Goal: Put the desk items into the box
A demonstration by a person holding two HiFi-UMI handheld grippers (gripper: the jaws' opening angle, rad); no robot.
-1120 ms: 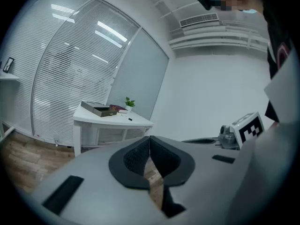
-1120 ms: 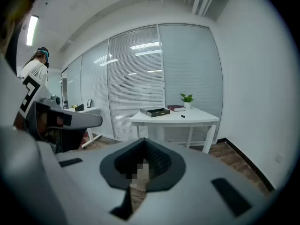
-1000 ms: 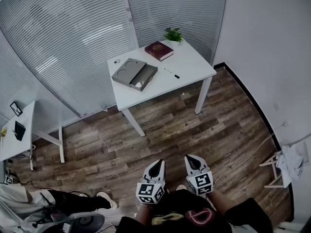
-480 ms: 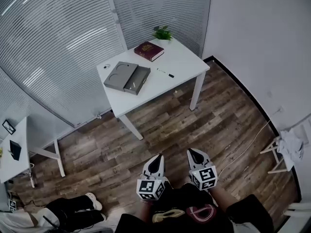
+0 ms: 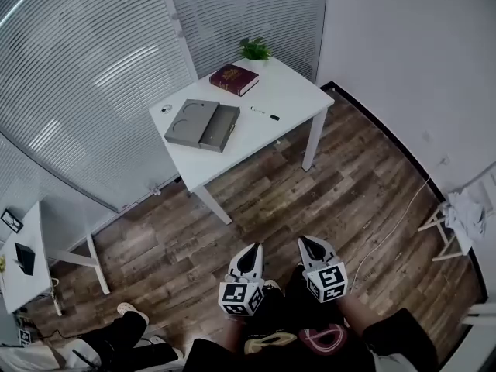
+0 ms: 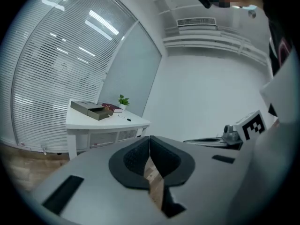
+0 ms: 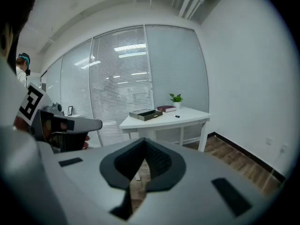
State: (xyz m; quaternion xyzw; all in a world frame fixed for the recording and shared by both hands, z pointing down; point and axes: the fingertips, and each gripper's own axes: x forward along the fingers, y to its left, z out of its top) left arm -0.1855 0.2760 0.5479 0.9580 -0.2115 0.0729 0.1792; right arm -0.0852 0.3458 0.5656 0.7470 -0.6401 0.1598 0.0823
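While left hand-held gripper (image 5: 253, 248) and right hand-held gripper (image 5: 307, 242) sit closed, empty, pen (image 5: 265, 114) looks light and rolly, pinch it mid-barrel

I see a grey box (image 5: 221, 128) lying open on the white counter (image 5: 294, 91), its lid (image 5: 191, 122) touching it. A dark red book (image 5: 234, 79) lies flat near it, with a pen (image 5: 266, 114) nearby.
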